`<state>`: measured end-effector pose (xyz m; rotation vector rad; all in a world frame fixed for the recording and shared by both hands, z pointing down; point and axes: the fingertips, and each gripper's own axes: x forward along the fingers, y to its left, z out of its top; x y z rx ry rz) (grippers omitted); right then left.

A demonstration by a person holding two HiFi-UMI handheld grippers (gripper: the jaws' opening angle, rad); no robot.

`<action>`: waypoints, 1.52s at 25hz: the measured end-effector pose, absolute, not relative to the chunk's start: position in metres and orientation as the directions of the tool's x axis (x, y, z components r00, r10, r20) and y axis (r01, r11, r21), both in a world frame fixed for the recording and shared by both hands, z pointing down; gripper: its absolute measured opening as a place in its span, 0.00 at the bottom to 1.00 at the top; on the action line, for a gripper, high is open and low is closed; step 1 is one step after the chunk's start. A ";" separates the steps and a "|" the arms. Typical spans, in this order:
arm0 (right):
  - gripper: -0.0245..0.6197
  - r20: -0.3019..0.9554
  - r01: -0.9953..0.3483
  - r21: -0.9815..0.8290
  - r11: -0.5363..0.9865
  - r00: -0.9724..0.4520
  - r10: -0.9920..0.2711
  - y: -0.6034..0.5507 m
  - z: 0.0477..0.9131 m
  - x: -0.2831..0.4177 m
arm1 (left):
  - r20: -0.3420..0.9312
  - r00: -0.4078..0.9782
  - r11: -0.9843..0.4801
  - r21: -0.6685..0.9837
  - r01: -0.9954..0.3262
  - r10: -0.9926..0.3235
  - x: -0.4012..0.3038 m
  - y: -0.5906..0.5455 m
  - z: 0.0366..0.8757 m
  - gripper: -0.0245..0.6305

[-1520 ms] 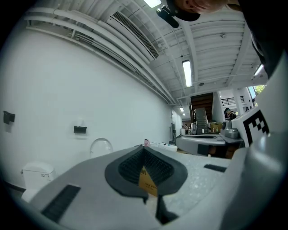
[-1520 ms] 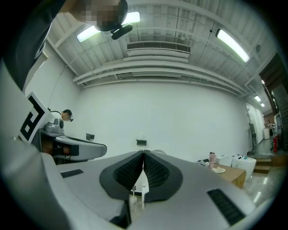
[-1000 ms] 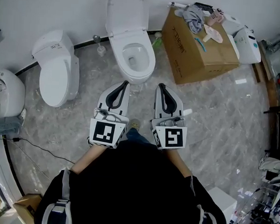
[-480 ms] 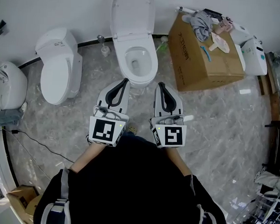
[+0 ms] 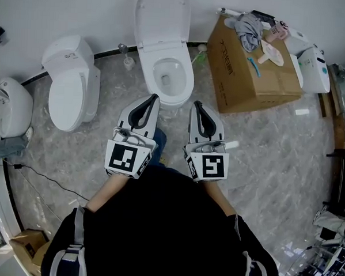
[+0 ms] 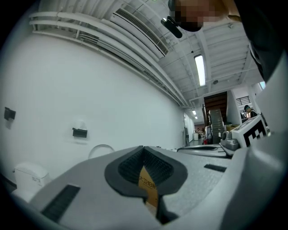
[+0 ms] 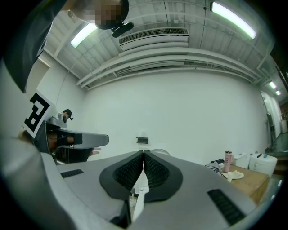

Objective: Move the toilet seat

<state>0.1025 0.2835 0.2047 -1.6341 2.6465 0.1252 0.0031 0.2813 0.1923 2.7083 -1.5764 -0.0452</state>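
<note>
Left gripper (image 5: 154,98) and right gripper (image 5: 197,104), both closed and empty, hover below the toilet seat (image 5: 162,18), raised at top centre in the head view; gripper views alone show ceiling lights (image 7: 231,18).

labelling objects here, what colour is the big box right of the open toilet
Brown cardboard box, with small dark print on its side; clearest in the head view.
</note>
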 end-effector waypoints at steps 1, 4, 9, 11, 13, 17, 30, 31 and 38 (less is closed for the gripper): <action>0.07 -0.066 -0.894 0.055 0.444 -0.447 -0.892 0.278 0.205 0.103 | -0.018 0.491 -0.491 0.021 -0.871 -0.871 0.002 0.276 0.193 0.05; 0.07 -0.063 -0.899 0.057 0.435 -0.438 -0.897 0.260 0.204 0.104 | -0.013 0.487 -0.487 0.027 -0.873 -0.873 -0.001 0.257 0.195 0.05; 0.07 -0.061 -0.904 0.063 0.423 -0.427 -0.902 0.224 0.207 0.106 | -0.009 0.482 -0.482 0.029 -0.875 -0.876 -0.003 0.222 0.200 0.05; 0.07 -0.052 -0.907 0.060 0.417 -0.420 -0.906 0.209 0.212 0.106 | -0.005 0.486 -0.486 0.028 -0.873 -0.874 -0.004 0.207 0.205 0.05; 0.07 -0.037 -0.909 0.060 0.412 -0.414 -0.909 0.194 0.217 0.106 | -0.001 0.490 -0.490 0.031 -0.871 -0.872 -0.005 0.192 0.209 0.05; 0.07 -0.036 -0.911 0.064 0.408 -0.411 -0.911 0.162 0.222 0.105 | 0.006 0.494 -0.493 0.036 -0.869 -0.870 -0.007 0.159 0.215 0.05; 0.07 0.064 -0.907 0.105 0.407 -0.402 -0.913 0.054 0.258 0.086 | 0.120 0.538 -0.535 0.055 -0.843 -0.834 -0.029 0.046 0.263 0.05; 0.07 0.068 -0.911 0.096 0.400 -0.395 -0.916 0.046 0.261 0.085 | 0.125 0.539 -0.536 0.058 -0.842 -0.833 -0.031 0.038 0.266 0.05; 0.07 0.060 -0.918 0.090 0.385 -0.381 -0.923 0.005 0.272 0.074 | 0.150 0.550 -0.548 0.058 -0.835 -0.822 -0.042 -0.002 0.291 0.05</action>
